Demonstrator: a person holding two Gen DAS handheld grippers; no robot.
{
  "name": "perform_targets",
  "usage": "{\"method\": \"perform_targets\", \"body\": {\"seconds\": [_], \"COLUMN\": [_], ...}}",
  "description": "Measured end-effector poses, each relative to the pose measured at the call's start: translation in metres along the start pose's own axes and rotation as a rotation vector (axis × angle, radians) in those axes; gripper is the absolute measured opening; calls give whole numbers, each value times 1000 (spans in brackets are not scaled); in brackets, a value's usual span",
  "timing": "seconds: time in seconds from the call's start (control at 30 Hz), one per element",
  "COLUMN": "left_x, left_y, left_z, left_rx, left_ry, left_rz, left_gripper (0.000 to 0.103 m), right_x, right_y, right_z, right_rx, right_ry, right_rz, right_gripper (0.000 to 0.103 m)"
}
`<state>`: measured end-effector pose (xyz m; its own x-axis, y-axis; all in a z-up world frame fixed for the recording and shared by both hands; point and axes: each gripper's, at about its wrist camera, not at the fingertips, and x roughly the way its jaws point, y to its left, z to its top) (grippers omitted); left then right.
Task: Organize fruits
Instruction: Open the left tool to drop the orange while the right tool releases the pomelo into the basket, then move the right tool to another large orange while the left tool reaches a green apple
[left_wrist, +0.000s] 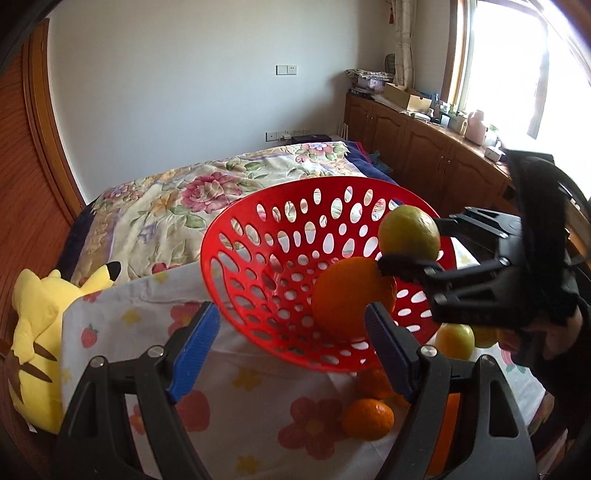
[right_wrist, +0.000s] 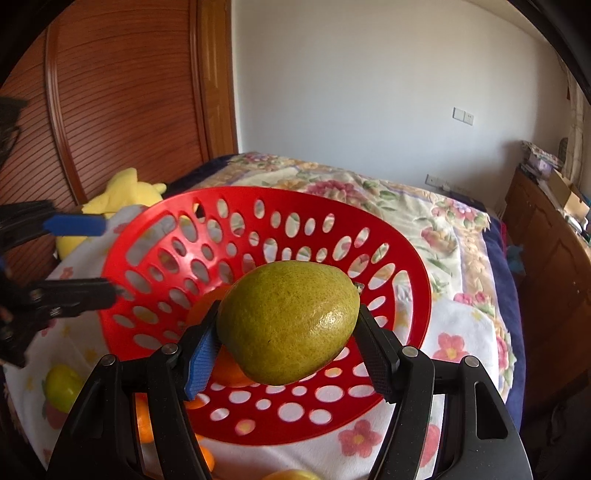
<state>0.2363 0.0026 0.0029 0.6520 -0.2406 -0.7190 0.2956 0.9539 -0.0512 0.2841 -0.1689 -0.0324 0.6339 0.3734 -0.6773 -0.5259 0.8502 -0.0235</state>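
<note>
Left wrist view: our left gripper (left_wrist: 291, 343) has its jaws apart, holding nothing, with the near rim of the red basket (left_wrist: 236, 229) sitting between its blue pads (left_wrist: 195, 343). An orange (left_wrist: 352, 299) already lies in the basket's bottom. At 3 o'clock our right gripper (left_wrist: 410, 245) comes in, clamped on a green pear (left_wrist: 409, 233) held above the basket's right rim. At 5 o'clock, outside the basket, more fruit waits on the cloth (left_wrist: 258, 424): a tangerine (left_wrist: 367, 419), a yellow fruit (left_wrist: 454, 339), and others partly hidden behind the gripper. A yellow plush (left_wrist: 40, 325) sits at 9 o'clock, and a floral bedspread (left_wrist: 192, 199) stretches away at 12, with wooden cabinets (left_wrist: 424, 147) under a bright window at 2.

Right wrist view: the pear (right_wrist: 288, 321) fills the centre, pinched on both sides, hanging over the basket (right_wrist: 406, 266); the orange (right_wrist: 201, 310) peeks out behind it. The left gripper (right_wrist: 107, 258) shows at 9 o'clock, open at the rim. A green fruit (right_wrist: 61, 386) lies on the cloth at 8 o'clock.

We judge the step in hand to be dropping the pear in. The next move calls for lowering it beside the orange, not onto it, before letting go, so neither rolls; then the loose fruit follows.
</note>
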Motion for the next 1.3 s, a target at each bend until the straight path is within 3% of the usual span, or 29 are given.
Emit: {"method": "perform_targets", "body": {"seconds": [0.47, 0.73, 1.0, 1.3], "left_x": [-24, -38, -55, -64], "left_y": [1, 3, -1, -5], "left_z": [-25, -52, -84, -119], "left_rx": [-33, -53, -54, -48], "left_ry": [-26, -36, -39, -37], "left_rz": [-8, -11, -1, 8], "left_gripper": [81, 81, 81, 81], "right_x": [7, -33, -85, -108], "right_y": [-9, -1, 32, 62], "right_z": [6, -2, -34, -76], "right_rx": [45, 65, 99, 153], "right_ry": [26, -37, -92, -76], "right_rz": [-44, -34, 8, 26], "right_gripper": [73, 72, 74, 81]}}
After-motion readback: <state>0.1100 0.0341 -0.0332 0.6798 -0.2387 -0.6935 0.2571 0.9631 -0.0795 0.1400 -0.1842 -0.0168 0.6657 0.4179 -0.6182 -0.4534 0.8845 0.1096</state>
